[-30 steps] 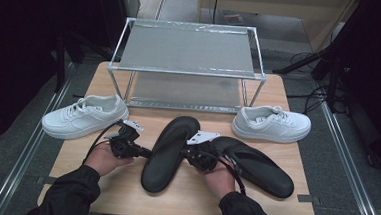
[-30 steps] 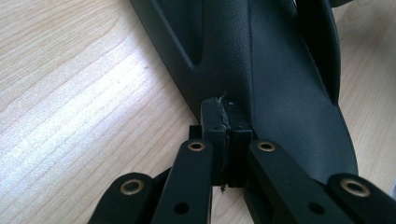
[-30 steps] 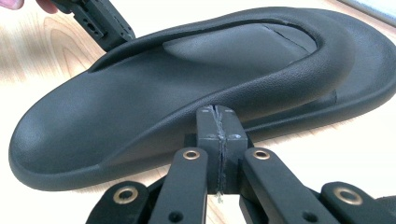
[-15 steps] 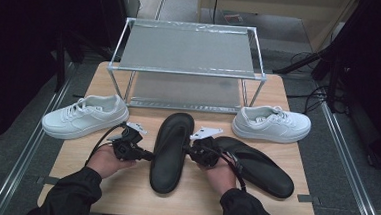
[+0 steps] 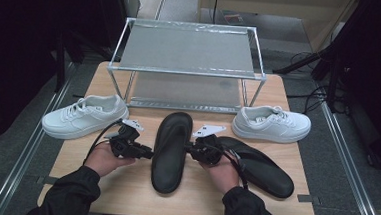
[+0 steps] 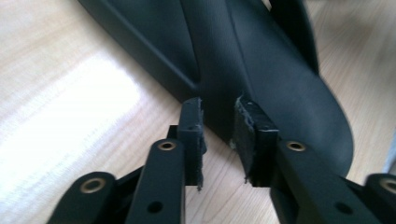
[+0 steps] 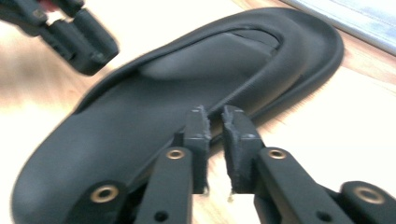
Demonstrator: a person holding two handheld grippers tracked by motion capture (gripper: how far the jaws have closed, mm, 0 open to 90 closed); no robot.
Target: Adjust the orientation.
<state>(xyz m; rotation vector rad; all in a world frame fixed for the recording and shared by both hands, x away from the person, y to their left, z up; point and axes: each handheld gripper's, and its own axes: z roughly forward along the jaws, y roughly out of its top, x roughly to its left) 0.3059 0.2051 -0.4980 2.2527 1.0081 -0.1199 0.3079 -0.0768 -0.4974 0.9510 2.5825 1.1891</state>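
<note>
I hold 1 hand-held gripper in each hand, and the black insole (image 5: 171,151) lies flat on the worktop (image 5: 123,183) between them. My left hand-held gripper (image 5: 144,154) sits just beside its left edge, my right hand-held gripper (image 5: 190,149) just beside its right edge, each with its jaws aimed inward at the rim.

State of the jaws: both pairs have just been opening. In the left gripper view the pads (image 6: 192,122) stand apart at the insole's edge (image 6: 261,74) with a clear gap and nothing pressed between them. In the right gripper view the pads (image 7: 198,126) are parted by a narrow gap, also with nothing clamped; the rim (image 7: 187,93) lies just ahead of the tips. I judge that the insole has been let go on both sides and set down here for alignment.

Orientation: the long axis runs straight away from me, between my 2 hands. The end far from my hands points toward the metal shoe rack (image 5: 187,52); the other end lies near my wrists. Which end is toe or heel I cannot tell for certain.

A second black insole (image 5: 262,167) lies to the outer side of my right hand-held gripper, angled. 1 white sneaker (image 5: 85,115) stands beyond my left hand-held gripper, another white sneaker (image 5: 272,123) beyond my right.
</note>
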